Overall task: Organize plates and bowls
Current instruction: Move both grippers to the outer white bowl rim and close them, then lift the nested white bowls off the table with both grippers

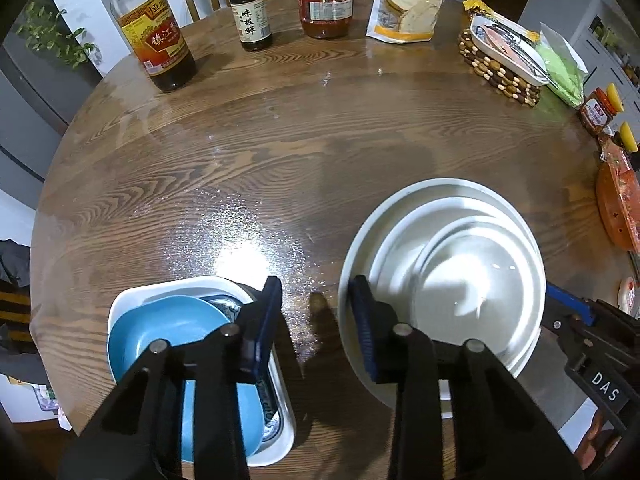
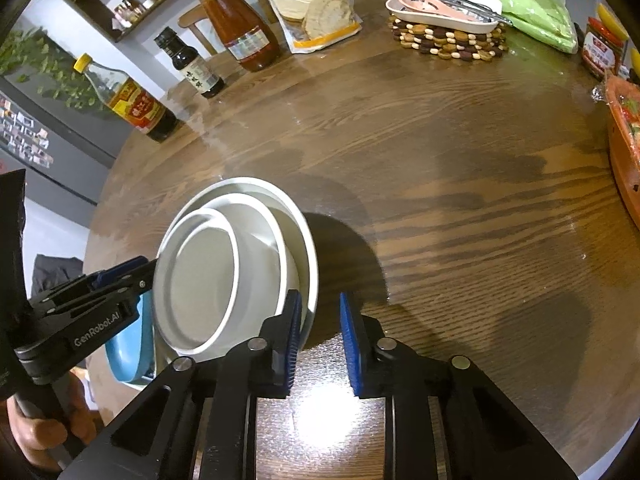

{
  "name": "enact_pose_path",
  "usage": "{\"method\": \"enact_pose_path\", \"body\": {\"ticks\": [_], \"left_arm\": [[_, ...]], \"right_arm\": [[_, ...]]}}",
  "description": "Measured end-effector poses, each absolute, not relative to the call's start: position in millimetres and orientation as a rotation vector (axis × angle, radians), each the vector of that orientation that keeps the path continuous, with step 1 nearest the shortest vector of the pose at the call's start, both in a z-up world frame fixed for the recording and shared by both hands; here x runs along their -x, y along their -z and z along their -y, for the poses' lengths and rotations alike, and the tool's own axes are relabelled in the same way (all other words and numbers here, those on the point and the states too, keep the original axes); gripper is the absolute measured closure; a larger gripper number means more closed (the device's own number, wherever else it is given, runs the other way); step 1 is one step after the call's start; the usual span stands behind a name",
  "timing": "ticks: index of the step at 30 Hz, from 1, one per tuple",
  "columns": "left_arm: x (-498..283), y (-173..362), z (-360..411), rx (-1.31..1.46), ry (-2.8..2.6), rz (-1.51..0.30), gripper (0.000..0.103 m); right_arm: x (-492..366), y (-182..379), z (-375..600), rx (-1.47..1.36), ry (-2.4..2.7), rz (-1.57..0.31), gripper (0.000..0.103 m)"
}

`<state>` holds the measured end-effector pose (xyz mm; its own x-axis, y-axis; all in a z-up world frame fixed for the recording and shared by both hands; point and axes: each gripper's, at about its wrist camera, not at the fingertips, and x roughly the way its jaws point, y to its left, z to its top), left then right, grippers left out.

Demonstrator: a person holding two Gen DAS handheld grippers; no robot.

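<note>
A stack of white round plates and bowls (image 1: 460,272) sits on the wooden table; it also shows in the right wrist view (image 2: 240,264). To its left a blue dish (image 1: 168,328) lies in a white rectangular tray (image 1: 128,300) over a patterned dish; the blue dish shows in the right wrist view (image 2: 132,352). My left gripper (image 1: 316,320) is open and empty between the tray and the white stack. My right gripper (image 2: 320,340) is open and empty just right of the white stack, its left pad beside the rim.
Sauce bottles (image 1: 156,28) and a snack bag (image 1: 408,0) stand along the far edge. A beaded trivet with a dish (image 1: 500,56) and a green bag (image 1: 564,64) sit far right. An orange basket (image 2: 624,140) lies at the right edge.
</note>
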<state>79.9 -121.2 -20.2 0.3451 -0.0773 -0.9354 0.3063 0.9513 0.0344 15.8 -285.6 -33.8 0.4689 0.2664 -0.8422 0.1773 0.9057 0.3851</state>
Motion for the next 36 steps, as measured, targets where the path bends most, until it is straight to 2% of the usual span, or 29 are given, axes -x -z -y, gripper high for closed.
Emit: {"method": "enact_pose_path", "body": {"ticks": [4,11,22,36], "left_arm": [[-78,20,124,-0.227,0.261,-1.188,0.081],[-78,20,124,-0.233,0.261,-1.179,0.083],[-75,21,130,-0.246,0.271,-1.166,0.096],[-72,22,135,-0.273,0.251,-1.143,0.099]], "right_arm": [[-17,32,283,-0.448,-0.062,-1.088,0.086],[-17,32,282,-0.443,-0.069,-1.083,0.09],[-17,31,283,-0.433,-0.07,-1.083,0.091],[-16,31,283,-0.426,-0.066,-1.082,0.091]]}}
